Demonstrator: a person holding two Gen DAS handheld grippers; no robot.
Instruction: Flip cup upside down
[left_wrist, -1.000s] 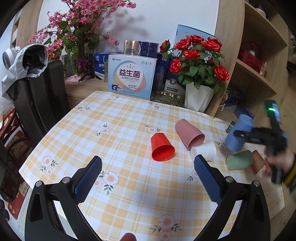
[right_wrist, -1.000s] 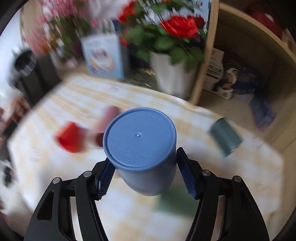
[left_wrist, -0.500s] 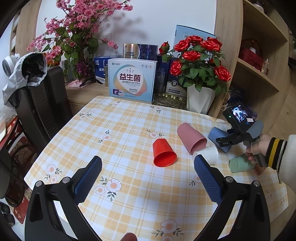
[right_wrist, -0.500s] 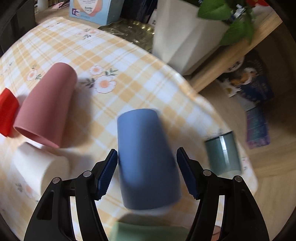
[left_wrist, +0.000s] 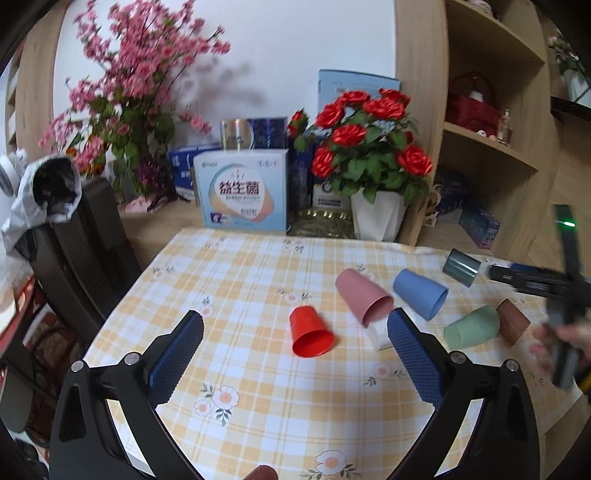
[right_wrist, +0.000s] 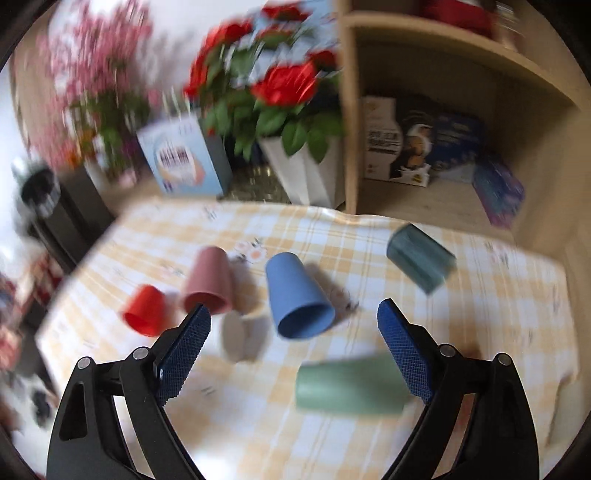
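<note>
The blue cup (right_wrist: 295, 295) lies on its side on the checked tablecloth (right_wrist: 258, 424), mouth toward me; it also shows in the left wrist view (left_wrist: 421, 293). My right gripper (right_wrist: 293, 349) is open and empty, pulled back just short of the blue cup. My left gripper (left_wrist: 295, 354) is open and empty, above the near table, with the red cup (left_wrist: 310, 332) lying on its side between its fingers in view. The pink cup (left_wrist: 364, 295), the white cup (left_wrist: 378, 334), the light green cup (left_wrist: 472, 328) and the dark teal cup (left_wrist: 461, 267) all lie on their sides.
A brown block (left_wrist: 513, 326) lies beside the light green cup. A white vase of red roses (left_wrist: 376, 218), boxes (left_wrist: 242, 194) and pink blossoms stand behind the table. A wooden shelf unit (left_wrist: 491, 155) is at the right, a black chair (left_wrist: 74, 251) at the left.
My right gripper held the blue cup up, lowered it to the table, then opened and drew back. The cup now lies on its side. The left gripper stayed open, shifting only slightly.
</note>
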